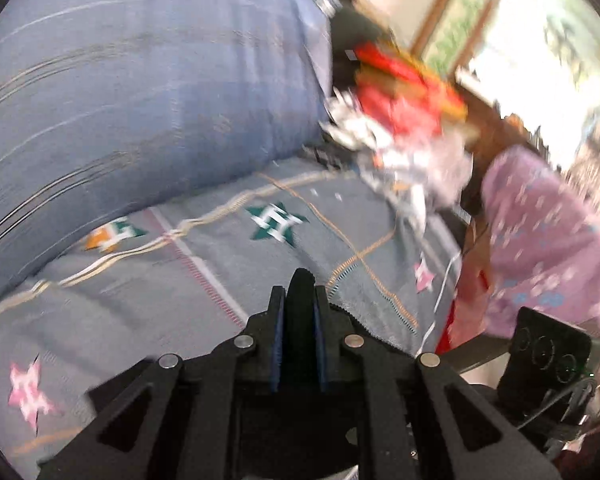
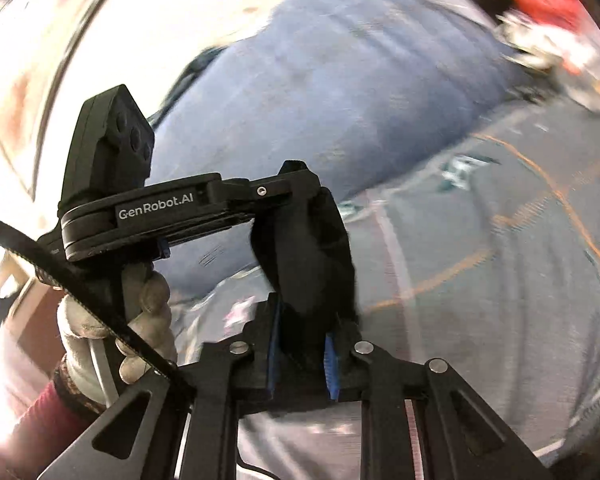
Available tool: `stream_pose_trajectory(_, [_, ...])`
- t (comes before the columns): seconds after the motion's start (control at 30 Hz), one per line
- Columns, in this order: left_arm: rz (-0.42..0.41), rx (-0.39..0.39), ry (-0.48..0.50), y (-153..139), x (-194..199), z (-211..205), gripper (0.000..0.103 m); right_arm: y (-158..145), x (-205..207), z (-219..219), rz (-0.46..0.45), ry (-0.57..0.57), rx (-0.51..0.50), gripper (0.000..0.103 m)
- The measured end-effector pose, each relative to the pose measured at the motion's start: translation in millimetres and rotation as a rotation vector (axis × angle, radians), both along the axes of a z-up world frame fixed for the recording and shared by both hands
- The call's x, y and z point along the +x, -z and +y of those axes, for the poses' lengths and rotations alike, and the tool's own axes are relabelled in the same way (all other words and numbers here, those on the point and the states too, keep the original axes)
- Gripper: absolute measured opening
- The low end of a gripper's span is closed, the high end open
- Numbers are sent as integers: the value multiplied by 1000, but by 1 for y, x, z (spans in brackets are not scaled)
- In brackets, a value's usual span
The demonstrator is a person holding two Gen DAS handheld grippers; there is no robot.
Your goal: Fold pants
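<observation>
Nearest the lens, the left tongs pinch dark cloth, probably the pants; the right tongs clamp the same black fabric, bunched between both above the bed. Keeping both grips firm and drawing the cloth taut and level should give a clean fold. Beyond lies a blue pillow.

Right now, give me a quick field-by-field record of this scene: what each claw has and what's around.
left claw: shut on black fabric pants
right claw: shut on the same black fabric, bunched between its fingers
surface: grey star-patterned bedspread
behind: large blue striped pillow
clutter: red packages beside the pillow
image quality: motion-blurred
fold state: cannot tell
</observation>
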State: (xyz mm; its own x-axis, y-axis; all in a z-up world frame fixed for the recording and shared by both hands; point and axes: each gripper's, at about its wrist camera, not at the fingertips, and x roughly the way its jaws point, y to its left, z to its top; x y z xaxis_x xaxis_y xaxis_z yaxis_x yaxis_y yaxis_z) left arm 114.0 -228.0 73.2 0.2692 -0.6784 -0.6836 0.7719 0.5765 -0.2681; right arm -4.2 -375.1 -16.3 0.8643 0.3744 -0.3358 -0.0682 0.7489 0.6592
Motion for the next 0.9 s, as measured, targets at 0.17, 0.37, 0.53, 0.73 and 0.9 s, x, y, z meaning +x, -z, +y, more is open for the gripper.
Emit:
stream_pose_trajectory(0.17, [29, -151, -146, -8, 3, 103, 12, -28, 21, 83, -19, -159, -131, 17])
stream_pose_trajectory(0.37, [128, -329, -312, 26, 8, 218, 12, -21, 59, 196, 41, -333, -346, 16])
stream_pose_trajectory(0.53, [249, -444, -421, 78, 19, 279, 12, 11, 71, 258, 115, -421, -444, 16])
stream_pose_trajectory(0.73, [317, -568, -469, 108, 18, 315, 11, 24, 76, 284, 146, -452, -543, 15])
stream_pose_trajectory(0.9, [273, -631, -458, 92, 14, 323, 11, -4, 62, 293, 95, -451, -630, 15])
